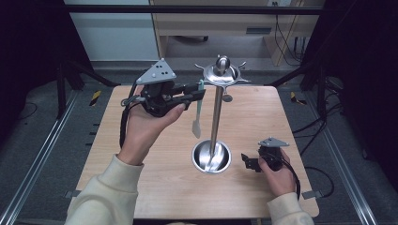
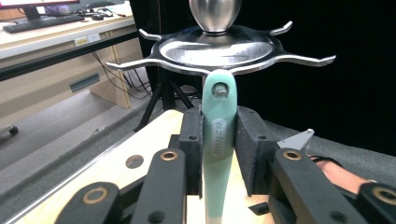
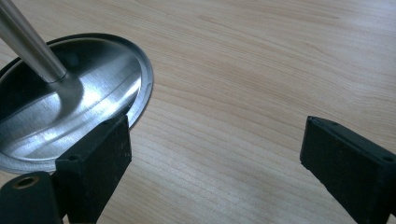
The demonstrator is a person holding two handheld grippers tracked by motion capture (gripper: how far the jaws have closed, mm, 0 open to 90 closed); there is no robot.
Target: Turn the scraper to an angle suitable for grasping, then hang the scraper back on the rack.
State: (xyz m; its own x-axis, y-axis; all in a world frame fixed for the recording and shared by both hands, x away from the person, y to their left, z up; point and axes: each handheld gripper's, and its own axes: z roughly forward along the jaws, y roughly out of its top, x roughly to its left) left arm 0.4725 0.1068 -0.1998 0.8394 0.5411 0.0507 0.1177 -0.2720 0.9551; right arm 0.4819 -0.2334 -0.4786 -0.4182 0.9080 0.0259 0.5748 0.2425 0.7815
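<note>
Left gripper [image 2: 218, 149] clamps the pale-green utensil [image 2: 217, 140] at its upper handle, hanging hole on a hook of the steel rack [image 1: 219, 75]; light, stiff, smooth plastic, best pinched flat-sided; right gripper [image 3: 215, 154] rests wide open, empty, on the counter [image 1: 263, 117].
</note>
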